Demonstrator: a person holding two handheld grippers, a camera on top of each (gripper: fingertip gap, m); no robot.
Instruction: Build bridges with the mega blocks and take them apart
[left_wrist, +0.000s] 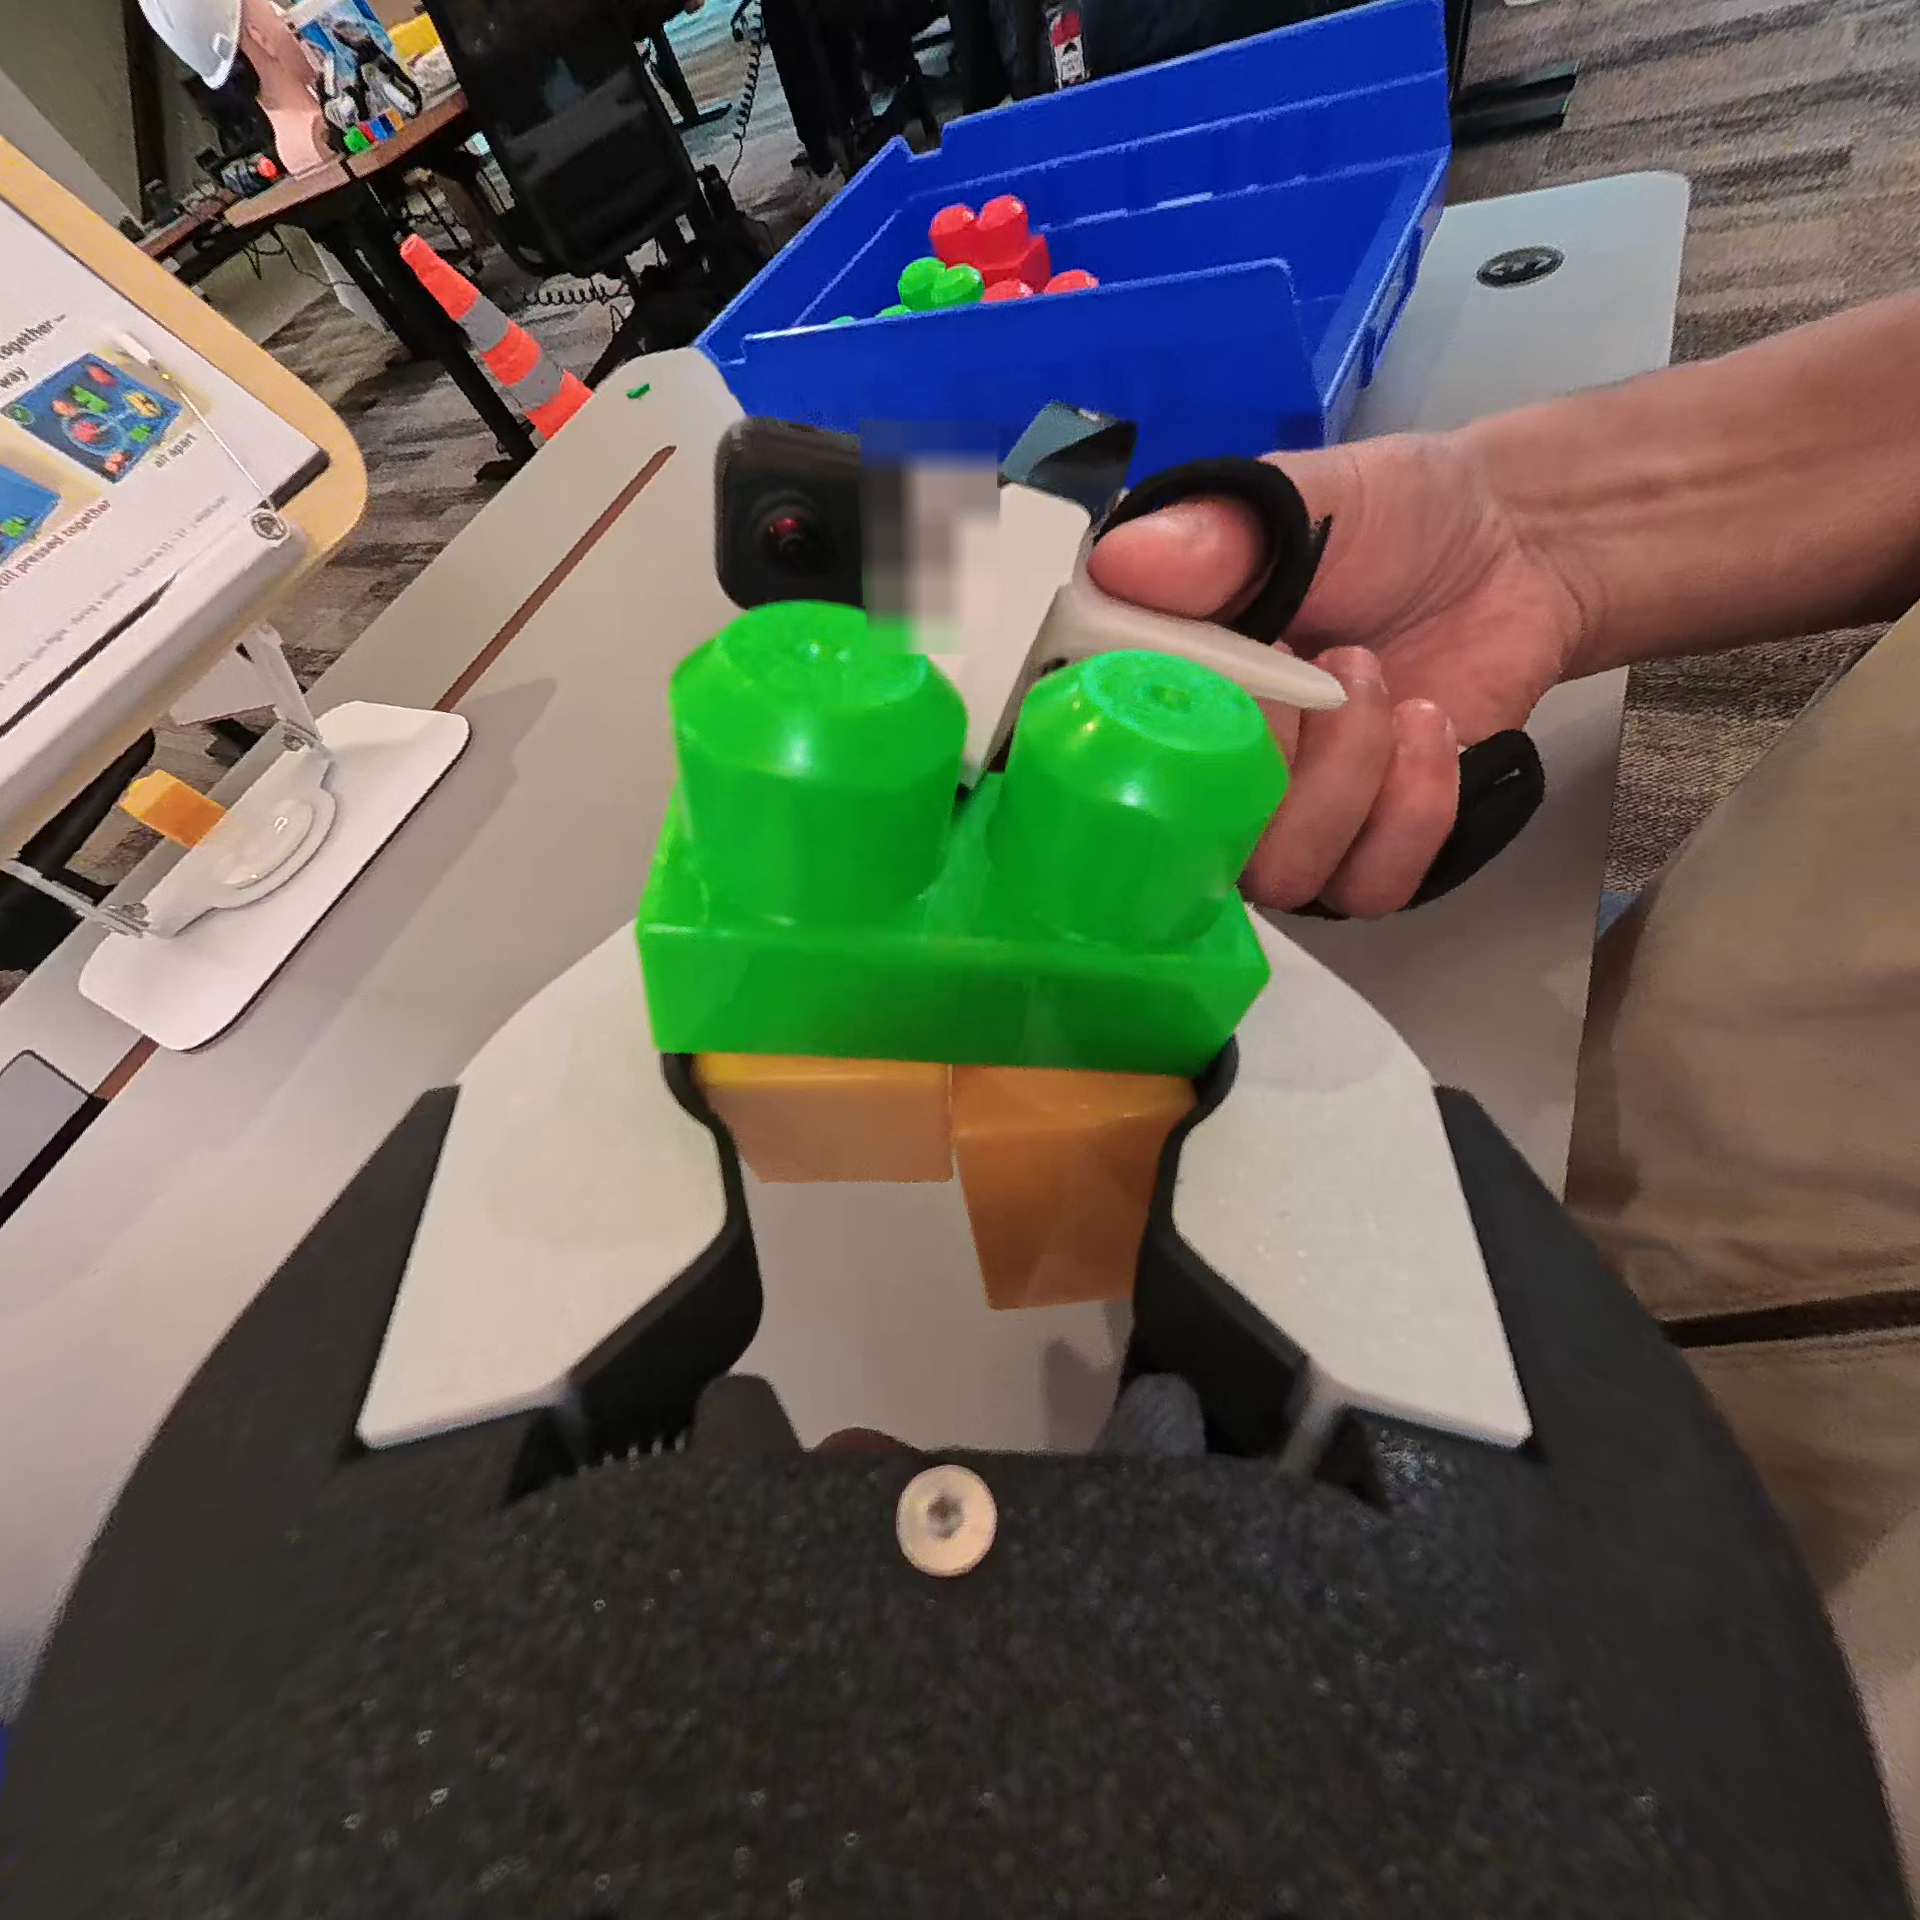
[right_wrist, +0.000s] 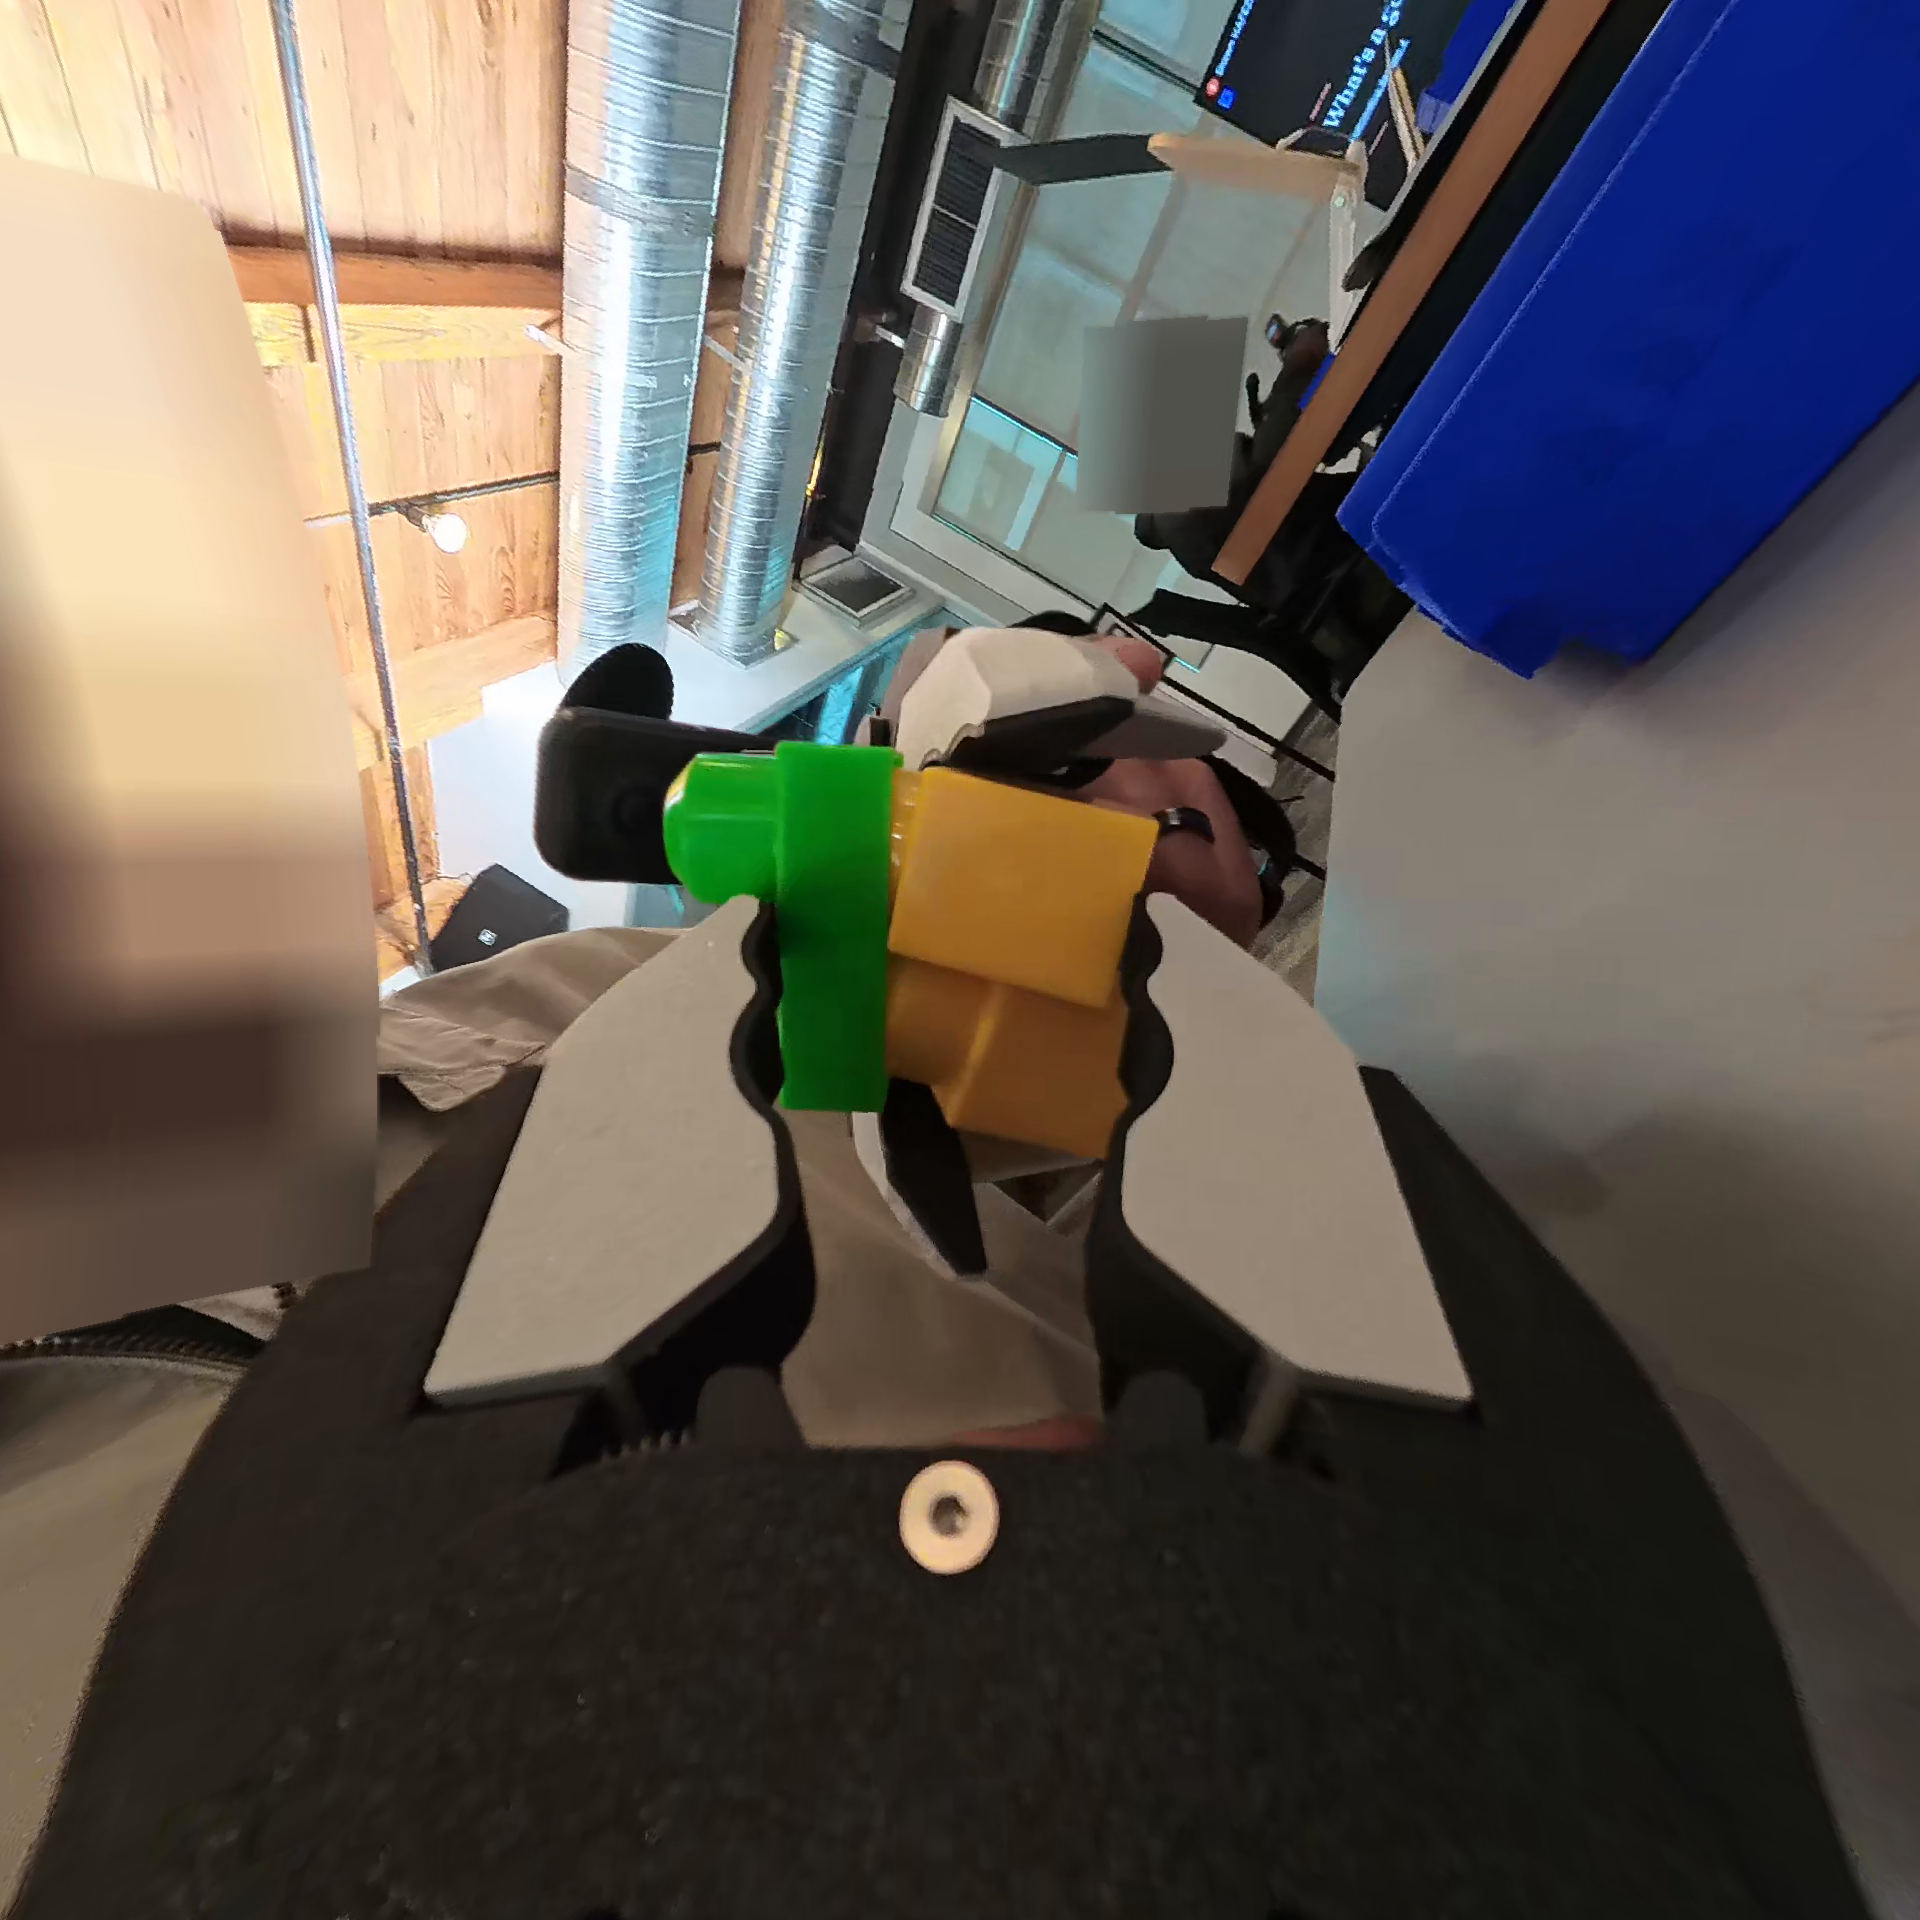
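A green two-stud block (left_wrist: 935, 883) sits on two yellow blocks (left_wrist: 1060, 1174), held above the white table (left_wrist: 436, 1039). My left gripper (left_wrist: 951, 1091) is shut on the yellow blocks from both sides. The right gripper comes in from the far side. One of its white fingers (left_wrist: 1023, 623) reaches down between the green studs, and a hand (left_wrist: 1403, 675) holds it. In the right wrist view, turned sideways, my right gripper (right_wrist: 945, 966) is shut across the stack, one fingertip against the green block (right_wrist: 831, 925) and the other against the yellow blocks (right_wrist: 1018, 894).
A blue bin (left_wrist: 1039, 364) with red (left_wrist: 987, 244) and green blocks stands at the back of the table; it also shows in the right wrist view (right_wrist: 1662, 364). An instruction sheet on a stand (left_wrist: 135, 520) is at the left. An orange cone (left_wrist: 509, 343) stands on the floor beyond. The grippers are tip to tip, or close to it.
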